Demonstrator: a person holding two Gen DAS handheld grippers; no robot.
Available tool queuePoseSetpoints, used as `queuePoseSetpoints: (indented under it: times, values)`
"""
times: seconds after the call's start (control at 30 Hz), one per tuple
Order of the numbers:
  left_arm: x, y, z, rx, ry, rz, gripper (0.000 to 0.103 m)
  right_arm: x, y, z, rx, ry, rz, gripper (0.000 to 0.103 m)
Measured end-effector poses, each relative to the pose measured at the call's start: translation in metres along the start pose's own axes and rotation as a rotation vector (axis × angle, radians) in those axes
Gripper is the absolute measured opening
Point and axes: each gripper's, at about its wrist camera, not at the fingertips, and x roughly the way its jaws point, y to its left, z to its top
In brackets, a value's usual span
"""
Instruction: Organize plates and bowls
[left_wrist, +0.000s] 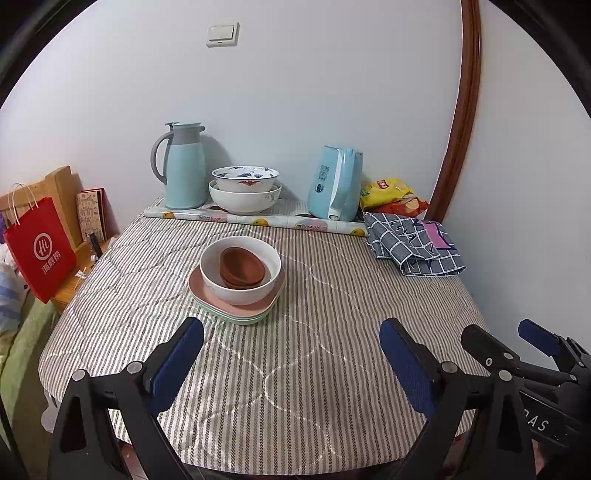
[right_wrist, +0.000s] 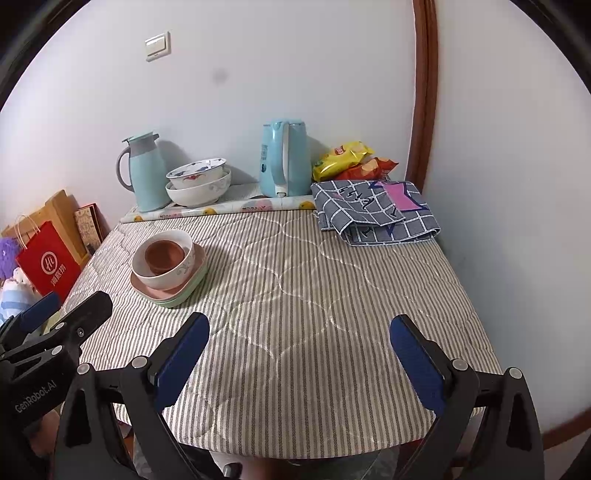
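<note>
A white bowl (left_wrist: 255, 288) holding stacked brown small bowls (left_wrist: 242, 271) sits on a stack of pink and green plates (left_wrist: 207, 295) on the striped table. The same stack shows left of centre in the right wrist view, with the white bowl (right_wrist: 181, 273), brown bowls (right_wrist: 164, 254) and plates (right_wrist: 192, 284). Two more nested patterned bowls (left_wrist: 243, 192) (right_wrist: 199, 184) stand at the back on a mat. My left gripper (left_wrist: 291, 354) is open and empty, near the table's front edge, short of the stack. My right gripper (right_wrist: 299, 350) is open and empty, right of the stack.
A teal thermos jug (left_wrist: 183, 166) (right_wrist: 146, 173) and a blue kettle (left_wrist: 336, 184) (right_wrist: 284, 158) stand at the back. Snack bags (left_wrist: 388, 192) (right_wrist: 347, 158) and a folded checked cloth (left_wrist: 413, 243) (right_wrist: 373, 210) lie back right. A red paper bag (left_wrist: 40, 247) (right_wrist: 50, 262) stands left of the table.
</note>
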Motion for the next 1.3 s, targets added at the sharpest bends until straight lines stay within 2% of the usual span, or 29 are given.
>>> queuePoseSetpoints:
  times: [0.93,1.3]
  values:
    - [0.0011,-0.0003,-0.0003,0.000,-0.003,0.004,0.097,-0.0011,-0.0002,0.0005,0.004,-0.004,0.001,0.097]
    - [-0.0019,0.0018,0.0001,-0.007,-0.028,0.017,0.097,-0.0027,0.0011,0.0001,-0.002,-0.008,0.003,0.097]
